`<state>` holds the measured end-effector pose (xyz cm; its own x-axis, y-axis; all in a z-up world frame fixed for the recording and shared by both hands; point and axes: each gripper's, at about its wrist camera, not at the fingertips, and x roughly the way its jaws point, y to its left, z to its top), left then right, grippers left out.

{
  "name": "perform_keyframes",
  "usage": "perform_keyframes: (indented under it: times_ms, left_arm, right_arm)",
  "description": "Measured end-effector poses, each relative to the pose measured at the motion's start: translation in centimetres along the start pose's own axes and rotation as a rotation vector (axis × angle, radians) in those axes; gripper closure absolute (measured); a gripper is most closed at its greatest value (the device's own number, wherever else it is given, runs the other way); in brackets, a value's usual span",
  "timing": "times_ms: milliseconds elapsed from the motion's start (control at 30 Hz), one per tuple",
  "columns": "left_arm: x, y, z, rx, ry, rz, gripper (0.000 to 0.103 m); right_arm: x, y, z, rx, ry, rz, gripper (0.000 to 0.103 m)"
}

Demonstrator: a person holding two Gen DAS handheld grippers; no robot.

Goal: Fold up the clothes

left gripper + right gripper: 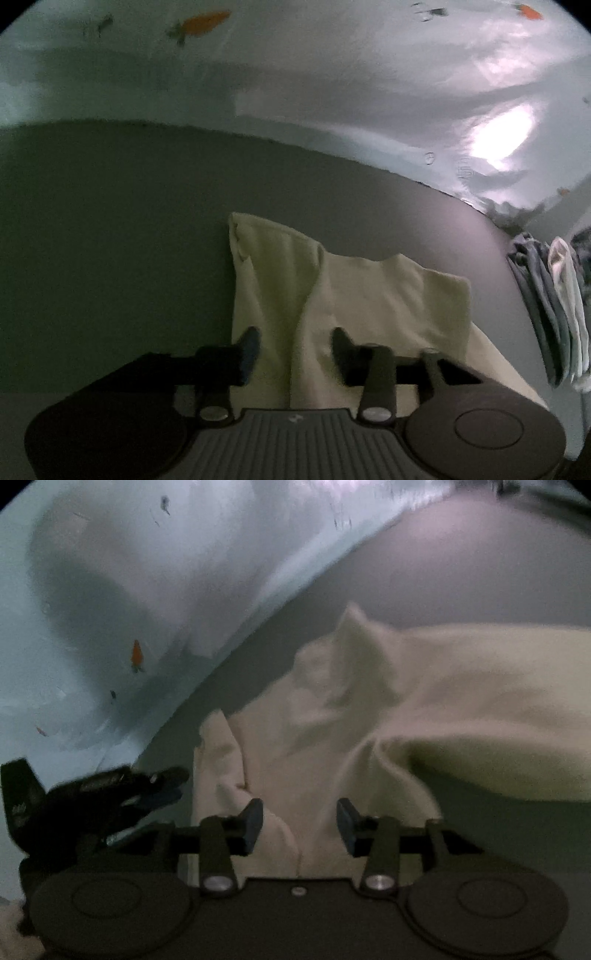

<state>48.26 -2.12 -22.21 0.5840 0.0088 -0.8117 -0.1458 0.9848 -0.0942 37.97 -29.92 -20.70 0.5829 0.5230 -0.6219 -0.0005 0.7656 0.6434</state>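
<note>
A cream garment (332, 291) lies on a dark grey table (110, 229). In the left wrist view my left gripper (295, 350) is open just above its near edge, with cloth showing between the fingers. In the right wrist view the same cream garment (424, 701) lies rumpled, with a raised fold at its far side. My right gripper (300, 823) is open over its near part, nothing held. The left gripper (162, 786) shows at the left of the right wrist view, at the garment's left edge.
A stack of folded grey-blue and white clothes (554, 302) sits at the table's right edge. Behind the table hangs a pale blue-green sheet with orange carrot prints (203, 24), which also shows in the right wrist view (136, 655).
</note>
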Motion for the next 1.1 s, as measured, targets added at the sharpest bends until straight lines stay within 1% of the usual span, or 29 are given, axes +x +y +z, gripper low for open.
perform_keyframes:
  times_ms: [33,100,167,200,333,367,467,500,533,567,600,633,667,700,767,800,867,1000,1100]
  left_arm:
    - [-0.9,-0.7,-0.8,0.019,-0.005,0.016,0.043]
    - [-2.0,-1.8,-2.9,0.045,0.009,0.038,0.041]
    - [-3.0,-2.9,-5.1,0.068,0.028,0.056,0.040]
    - [-3.5,-3.4,-6.2,0.079,0.037,0.066,0.040]
    - [-4.3,-4.9,-11.1,0.100,0.104,0.087,0.039]
    - [-4.4,-5.1,-12.0,0.100,0.118,0.096,0.039]
    - [-4.3,-5.4,-14.6,0.098,0.148,0.139,0.036]
    - [-4.2,-5.4,-15.3,0.099,0.149,0.161,0.035]
    - [-4.3,-5.5,-15.9,0.110,0.132,0.173,0.033]
    - [-4.3,-5.7,-16.4,0.128,0.115,0.182,0.028]
    - [-4.4,-6.1,-16.8,0.143,0.107,0.192,0.026]
    - [-4.3,-6.4,-17.1,0.155,0.103,0.201,0.021]
    - [-4.2,-6.8,-17.4,0.167,0.099,0.211,0.016]
    - [-4.0,-7.1,-17.5,0.176,0.095,0.223,0.014]
    - [-3.5,-7.7,-17.7,0.180,0.094,0.234,0.002]
    - [-3.1,-8.0,-17.7,0.189,0.098,0.238,0.000]
    - [-2.6,-8.7,-18.1,0.217,0.086,0.266,0.000]
    - [-2.6,-8.8,-18.3,0.196,0.070,0.284,0.000]
    - [-2.6,-9.0,-18.4,0.184,0.056,0.295,0.000]
  right_arm:
    - [-0.9,-0.1,0.0,-0.014,-0.021,-0.005,0.054]
    - [-2.8,-0.7,-0.1,-0.042,-0.056,-0.032,0.052]
    - [-4.5,-1.7,-0.5,-0.056,-0.084,-0.064,0.047]
    - [-5.3,-2.2,-0.6,-0.061,-0.101,-0.082,0.042]
    - [-9.2,-5.6,-1.4,-0.029,-0.220,-0.148,0.032]
    - [-10.2,-6.4,-1.5,-0.023,-0.253,-0.158,0.031]
    - [-12.9,-9.0,-1.2,0.006,-0.301,-0.190,0.031]
    - [-13.9,-10.0,-0.9,0.023,-0.315,-0.212,0.031]
    - [-14.7,-10.9,-0.7,0.035,-0.327,-0.229,0.032]
    - [-15.4,-11.9,-0.5,0.040,-0.330,-0.257,0.036]
    - [-16.2,-12.8,-0.2,0.046,-0.333,-0.285,0.045]
    - [-16.9,-13.8,0.0,0.051,-0.335,-0.314,0.050]
    - [-17.5,-14.6,0.4,0.044,-0.324,-0.366,0.051]
    - [-18.1,-15.5,0.7,0.035,-0.320,-0.419,0.052]
    - [-19.4,-17.0,1.2,0.021,-0.337,-0.493,0.053]
    - [-20.1,-17.8,1.5,0.014,-0.348,-0.532,0.053]
    - [-21.2,-18.8,1.8,0.002,-0.357,-0.592,0.053]
    - [-22.2,-21.0,2.3,-0.006,-0.354,-0.687,0.052]
    - [-22.1,-22.1,2.4,0.002,-0.343,-0.744,0.047]
